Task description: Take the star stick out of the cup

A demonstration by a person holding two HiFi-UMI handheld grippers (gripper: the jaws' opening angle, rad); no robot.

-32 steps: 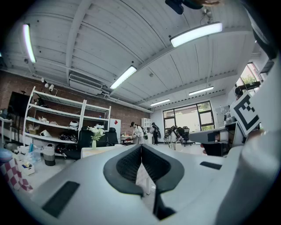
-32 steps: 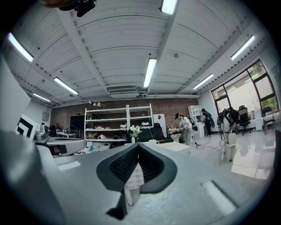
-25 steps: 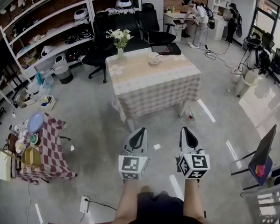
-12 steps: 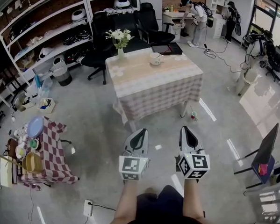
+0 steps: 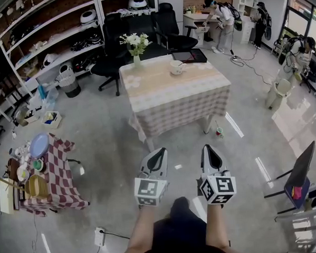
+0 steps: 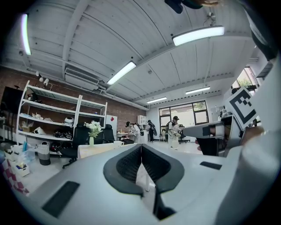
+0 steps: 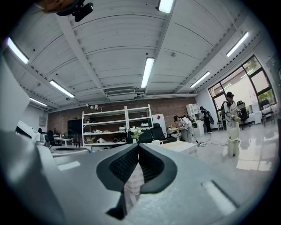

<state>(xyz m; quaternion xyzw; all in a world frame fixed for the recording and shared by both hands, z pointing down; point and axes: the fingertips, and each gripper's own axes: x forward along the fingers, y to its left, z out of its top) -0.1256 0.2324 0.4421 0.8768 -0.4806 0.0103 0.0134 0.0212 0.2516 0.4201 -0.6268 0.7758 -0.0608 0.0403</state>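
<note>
Left claw (image 5: pixel 161 148), right claw (image 5: pixel 207 145) — closed — cup (image 5: pixel 175 67) well apart

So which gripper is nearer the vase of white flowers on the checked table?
Left. The left gripper is held short of the table, almost in line with the vase. The right gripper is beside it, equally short of the table but offset further right.

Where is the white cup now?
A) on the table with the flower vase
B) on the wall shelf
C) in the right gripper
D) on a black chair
A: the white cup sits on the table, to the right of the flower vase.
</note>
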